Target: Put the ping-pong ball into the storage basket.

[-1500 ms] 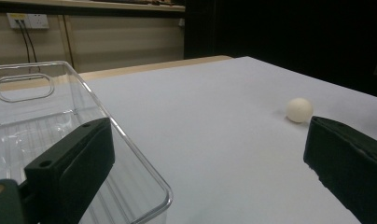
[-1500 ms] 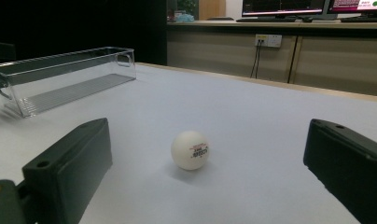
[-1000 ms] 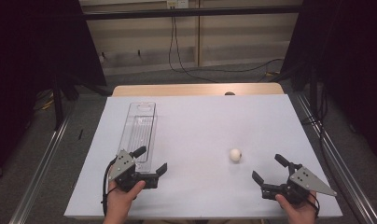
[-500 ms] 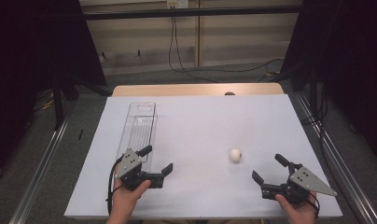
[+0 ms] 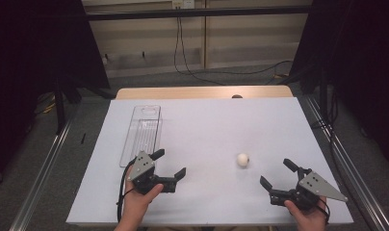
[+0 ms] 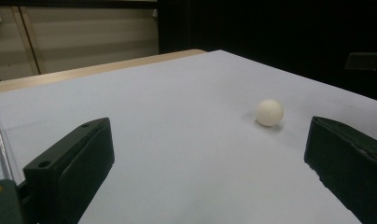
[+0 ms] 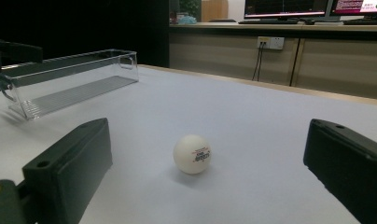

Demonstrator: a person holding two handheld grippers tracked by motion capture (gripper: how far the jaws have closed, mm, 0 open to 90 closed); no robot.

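Resting low at the near edge of the worktop (image 5: 202, 120), the right claw (image 5: 275, 174) is held released, its jaws spread wide and nothing between them, and the left claw (image 5: 169, 162) is likewise spread and empty. A little farther in, a small white ball (image 5: 242, 159) lies bare on the white surface, apart from both claws and nearer the right one; in the right gripper view the ball (image 7: 192, 154) is framed squarely between the jaws. Farther back on the left, a clear plastic tray (image 5: 142, 132) stands empty. The approach to the ball is judged to be the step in hand. A short advance of the right claw is called for next, until the ball is straddled, and then a gentle closing so that it is not nudged into rolling.
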